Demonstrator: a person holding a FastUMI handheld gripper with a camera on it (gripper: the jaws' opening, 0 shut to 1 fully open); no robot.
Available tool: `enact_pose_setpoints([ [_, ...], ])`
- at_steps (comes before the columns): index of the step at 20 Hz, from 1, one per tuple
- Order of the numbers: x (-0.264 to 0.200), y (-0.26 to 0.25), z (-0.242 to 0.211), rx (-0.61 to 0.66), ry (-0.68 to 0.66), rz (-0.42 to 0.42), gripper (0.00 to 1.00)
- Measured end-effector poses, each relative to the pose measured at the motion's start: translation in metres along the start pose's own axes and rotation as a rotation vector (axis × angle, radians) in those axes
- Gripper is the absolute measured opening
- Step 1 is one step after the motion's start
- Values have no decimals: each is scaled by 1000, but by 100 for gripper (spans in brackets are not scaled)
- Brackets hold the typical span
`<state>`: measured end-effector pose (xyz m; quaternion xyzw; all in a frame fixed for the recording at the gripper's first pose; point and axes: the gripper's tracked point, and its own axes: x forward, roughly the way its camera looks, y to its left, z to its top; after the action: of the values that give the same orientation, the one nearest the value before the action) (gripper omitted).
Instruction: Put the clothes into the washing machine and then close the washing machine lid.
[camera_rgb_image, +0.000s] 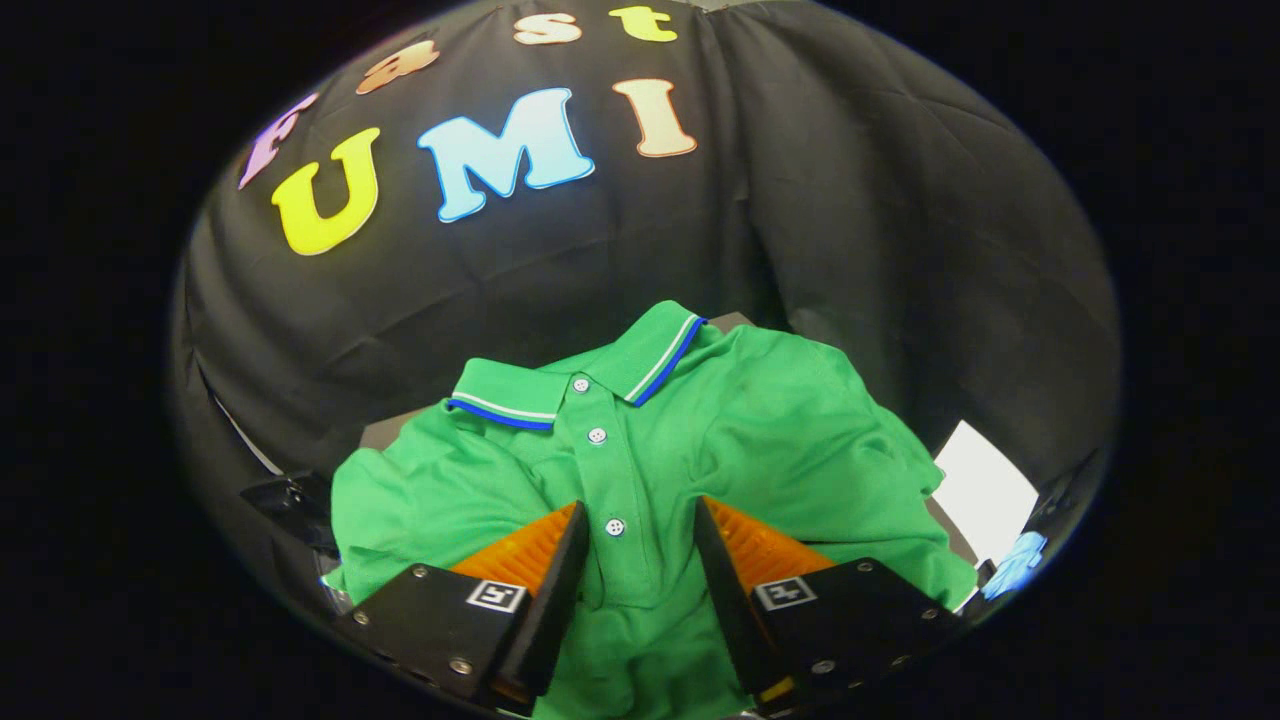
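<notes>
A green polo shirt (760, 440) with a blue-and-white striped collar lies spread and rumpled on a grey surface (385, 432), collar toward the booth's wall. My gripper (640, 505) hovers low over the shirt's front. Its fingers stand apart, one on each side of the buttoned placket (612, 500), with the lowest button between them. The fingers (545, 545) look open, with cloth bulging up in the gap. The shirt's lower part is hidden under the gripper body.
A white flat panel (985, 490) shows beyond the shirt's right sleeve, with a small light-blue thing (1015, 563) near it. A dark bracket-like object (290, 500) sits at the shirt's left. The black cloth wall rises close behind the shirt.
</notes>
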<state>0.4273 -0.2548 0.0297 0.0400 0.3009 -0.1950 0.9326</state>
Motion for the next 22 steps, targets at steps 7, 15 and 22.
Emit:
enact_pose_setpoints([
  [7, 6, 10, 2, -13, -15, 52, 16],
  [15, 4, 10, 6, -5, -36, 16, 0],
  [22, -26, 34, 39, -28, -114, 0, 0],
])
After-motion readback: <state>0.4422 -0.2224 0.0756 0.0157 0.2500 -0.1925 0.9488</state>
